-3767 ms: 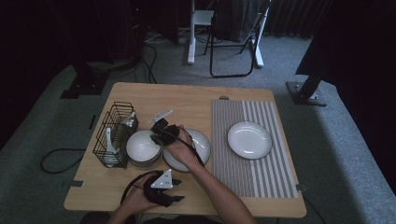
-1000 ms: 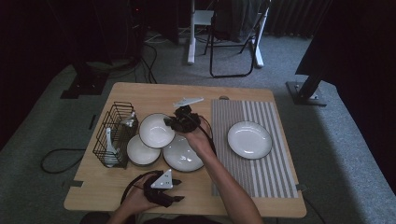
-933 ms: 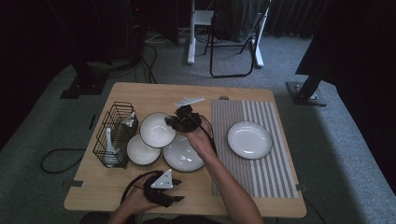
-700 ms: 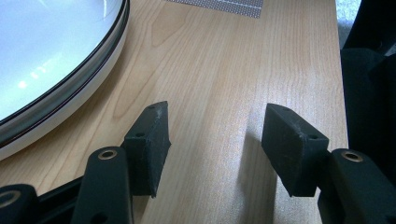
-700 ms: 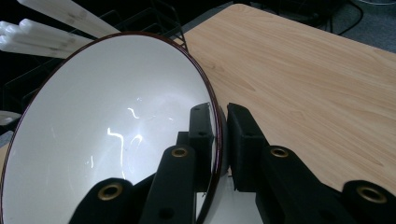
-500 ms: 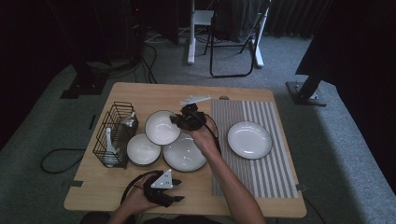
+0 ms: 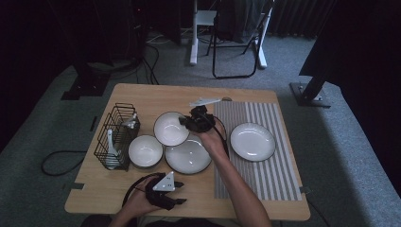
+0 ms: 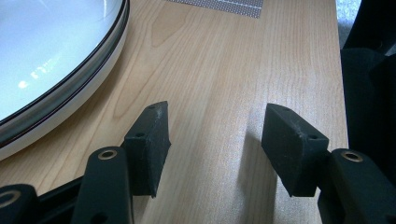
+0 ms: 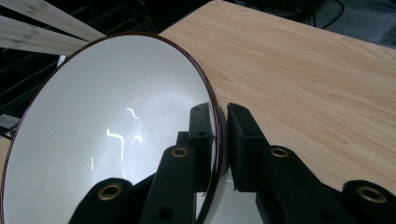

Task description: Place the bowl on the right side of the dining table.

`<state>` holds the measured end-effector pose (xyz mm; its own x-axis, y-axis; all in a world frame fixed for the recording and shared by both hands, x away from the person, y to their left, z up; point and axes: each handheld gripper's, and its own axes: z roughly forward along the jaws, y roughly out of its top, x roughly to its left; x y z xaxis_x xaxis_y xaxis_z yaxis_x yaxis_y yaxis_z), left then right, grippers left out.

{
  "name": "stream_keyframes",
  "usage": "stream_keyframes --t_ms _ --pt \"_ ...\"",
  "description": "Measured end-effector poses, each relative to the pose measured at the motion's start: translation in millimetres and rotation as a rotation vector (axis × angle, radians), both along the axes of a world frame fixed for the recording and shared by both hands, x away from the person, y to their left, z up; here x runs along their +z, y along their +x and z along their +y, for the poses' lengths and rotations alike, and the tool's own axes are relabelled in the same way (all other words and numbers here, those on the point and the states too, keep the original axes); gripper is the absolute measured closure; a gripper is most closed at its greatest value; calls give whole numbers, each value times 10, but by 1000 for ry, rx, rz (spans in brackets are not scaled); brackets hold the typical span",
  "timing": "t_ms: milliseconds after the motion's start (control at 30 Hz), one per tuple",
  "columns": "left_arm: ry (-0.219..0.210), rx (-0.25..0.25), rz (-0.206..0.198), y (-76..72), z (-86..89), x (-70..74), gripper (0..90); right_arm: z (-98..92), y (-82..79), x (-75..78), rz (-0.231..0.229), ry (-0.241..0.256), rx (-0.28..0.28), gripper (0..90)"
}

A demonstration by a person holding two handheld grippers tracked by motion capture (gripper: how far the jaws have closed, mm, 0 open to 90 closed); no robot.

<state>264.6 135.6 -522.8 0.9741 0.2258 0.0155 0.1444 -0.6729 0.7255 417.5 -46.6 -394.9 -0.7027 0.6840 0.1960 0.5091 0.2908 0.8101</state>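
Between right gripper (image 9: pixel 219 140) jaws: bowl (image 9: pixel 112 140) rim, clamped | left gripper (image 8: pixel 212 149): jaws apart, empty

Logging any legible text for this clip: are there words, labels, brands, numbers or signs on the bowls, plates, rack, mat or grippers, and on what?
None can be read.
Held bowl, clamped at its rim by the right gripper: plain white inside, dark rim, no marking.
Plate beside the open left gripper: no marking.
Striped mat, wire rack and table: no lettering visible in the high view.
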Motion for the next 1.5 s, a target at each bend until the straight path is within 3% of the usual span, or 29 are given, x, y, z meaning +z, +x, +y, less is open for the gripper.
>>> stream_keyframes --t_ms 633,1500 --pt "0 1 0 -2 -1 0 424 -230 24 -68 12 7 -58 810" --pt "-1 4 2 -4 -2 -1 426 -714 54 -179 31 18 -160 810"
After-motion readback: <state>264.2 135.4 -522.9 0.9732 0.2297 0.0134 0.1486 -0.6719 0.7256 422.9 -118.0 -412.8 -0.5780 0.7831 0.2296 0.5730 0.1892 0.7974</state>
